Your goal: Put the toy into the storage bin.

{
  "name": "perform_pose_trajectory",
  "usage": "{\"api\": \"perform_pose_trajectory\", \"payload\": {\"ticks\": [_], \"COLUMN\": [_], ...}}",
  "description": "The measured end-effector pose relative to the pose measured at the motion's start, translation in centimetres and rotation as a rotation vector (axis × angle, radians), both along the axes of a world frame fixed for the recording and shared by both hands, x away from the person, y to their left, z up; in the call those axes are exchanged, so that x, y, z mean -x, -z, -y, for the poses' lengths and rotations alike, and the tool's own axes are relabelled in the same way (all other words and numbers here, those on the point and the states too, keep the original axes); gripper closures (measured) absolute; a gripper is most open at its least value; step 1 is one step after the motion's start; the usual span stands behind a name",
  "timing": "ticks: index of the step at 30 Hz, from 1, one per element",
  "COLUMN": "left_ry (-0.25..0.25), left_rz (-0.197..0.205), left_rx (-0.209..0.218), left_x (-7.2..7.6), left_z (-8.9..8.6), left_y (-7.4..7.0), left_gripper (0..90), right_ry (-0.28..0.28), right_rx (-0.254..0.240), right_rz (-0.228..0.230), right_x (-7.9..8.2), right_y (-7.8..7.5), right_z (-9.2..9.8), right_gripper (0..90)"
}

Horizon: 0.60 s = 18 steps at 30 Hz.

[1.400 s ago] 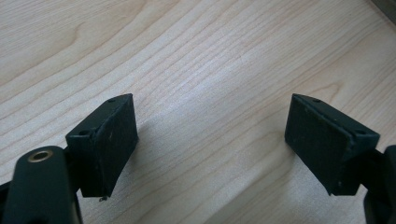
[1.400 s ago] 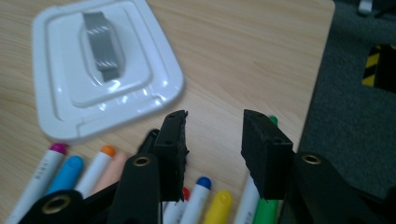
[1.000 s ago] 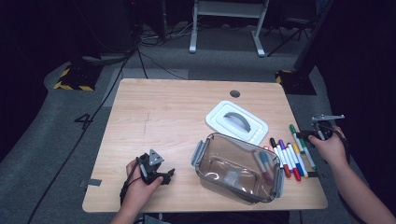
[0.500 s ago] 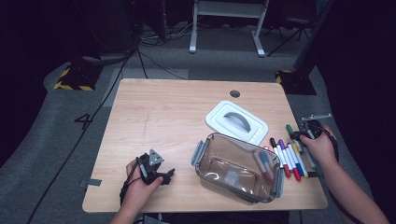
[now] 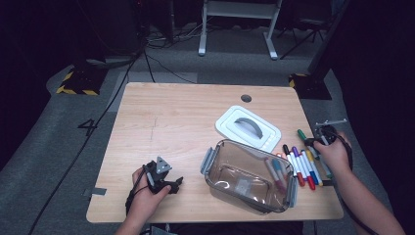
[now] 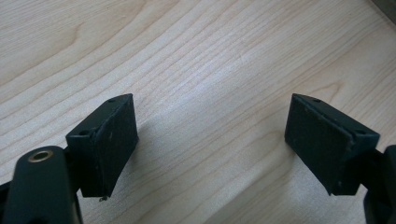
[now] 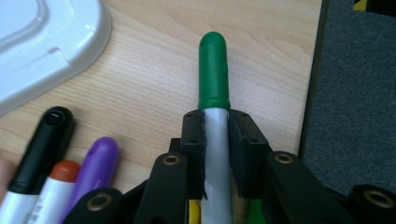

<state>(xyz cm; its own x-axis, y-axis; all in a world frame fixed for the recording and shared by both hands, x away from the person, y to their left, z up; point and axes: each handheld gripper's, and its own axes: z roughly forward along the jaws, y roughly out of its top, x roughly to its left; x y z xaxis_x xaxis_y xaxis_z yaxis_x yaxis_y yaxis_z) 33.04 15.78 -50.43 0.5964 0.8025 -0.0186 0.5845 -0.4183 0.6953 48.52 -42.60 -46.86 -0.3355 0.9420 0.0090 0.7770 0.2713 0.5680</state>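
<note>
With two markers (image 5: 275, 172) already in the clear container (image 5: 247, 182), the right tool (image 7: 215, 135), its jaws just closed, clenches the green marker (image 7: 214, 70) still on the counter (image 5: 171, 122), several others remain, while the left tool (image 6: 210, 140) rests released

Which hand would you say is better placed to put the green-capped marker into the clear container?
Right. The right gripper is already shut on the green-capped marker, beside the clear container. The left gripper stands open over bare table.
</note>
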Motion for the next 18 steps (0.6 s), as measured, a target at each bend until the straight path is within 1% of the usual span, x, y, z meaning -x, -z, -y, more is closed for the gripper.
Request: {"api": "perform_pose_trajectory", "payload": {"ticks": [3, 5, 8, 10, 12, 18], "left_ry": [0.001, 0.000, 0.001, -0.001, 0.001, -0.001], "left_rz": [0.000, 0.001, 0.001, 0.000, 0.001, 0.000], "left_rx": [-0.001, -0.001, -0.002, 0.001, -0.002, 0.001], "left_x": [0.0, 0.0, 0.0, 0.0, 0.0, 0.0], "left_z": [0.0, 0.0, 0.0, 0.0, 0.0, 0.0], "left_y": [0.0, 0.0, 0.0, 0.0, 0.0, 0.0], "left_gripper": [17.7, 17.7, 17.7, 17.7, 17.7, 17.7], "right_ry": [-0.008, -0.023, -0.045, -0.071, -0.083, -0.146], "right_rx": [-0.012, -0.012, -0.025, -0.037, -0.049, -0.088], "right_rz": [0.015, 0.029, 0.052, 0.074, 0.082, 0.115], "right_x": [0.2, 0.4, 0.8, 1.2, 1.5, 2.6], "right_y": [-1.1, -2.0, -3.5, -4.7, -5.5, -8.6], "right_z": [0.0, -0.1, -0.4, -0.9, -1.3, -3.0], "right_gripper": [77.4, 77.4, 77.4, 77.4, 77.4, 77.4]}}
